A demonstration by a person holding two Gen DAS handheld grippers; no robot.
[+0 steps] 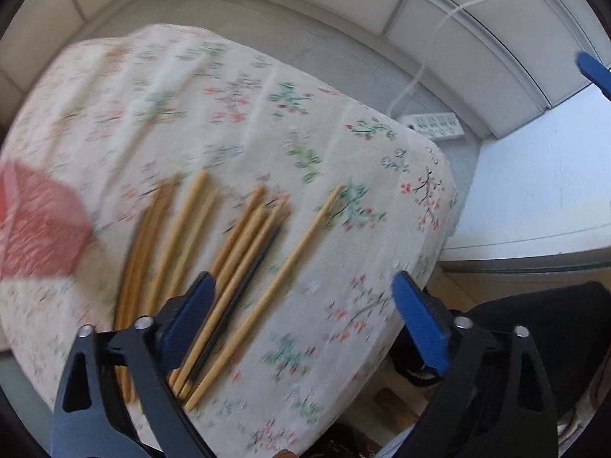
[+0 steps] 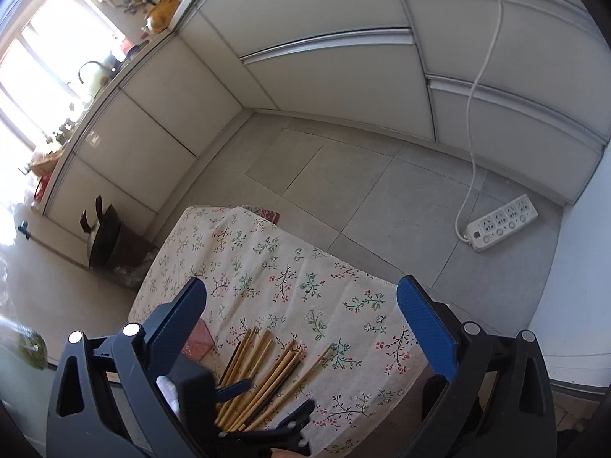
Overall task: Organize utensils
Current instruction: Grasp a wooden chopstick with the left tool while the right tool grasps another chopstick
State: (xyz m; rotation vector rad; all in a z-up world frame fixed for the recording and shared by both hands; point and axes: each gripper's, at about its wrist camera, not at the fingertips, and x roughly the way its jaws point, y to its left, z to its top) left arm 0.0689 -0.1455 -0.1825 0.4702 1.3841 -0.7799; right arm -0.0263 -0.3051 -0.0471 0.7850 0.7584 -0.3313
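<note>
Several bamboo chopsticks (image 1: 236,236) lie side by side on a floral tablecloth (image 1: 214,122), with one dark chopstick (image 1: 244,286) among them and a single bamboo one (image 1: 290,267) a little apart to the right. My left gripper (image 1: 305,305) hovers close over their near ends, jaws wide, pads touching nothing. The right wrist view shows the same chopsticks (image 2: 267,370) with the left gripper (image 2: 267,400) above them. My right gripper (image 2: 301,324) stands open and empty farther back and higher. One of its blue fingertips (image 1: 592,68) shows at the upper right of the left wrist view.
A red patterned object (image 1: 38,225) lies on the cloth left of the chopsticks, blurred. On the tiled floor beyond the table sits a white power strip (image 2: 500,223) with its cord. White cabinets (image 2: 324,76) line the walls. A dark pot (image 2: 103,233) stands on the floor at left.
</note>
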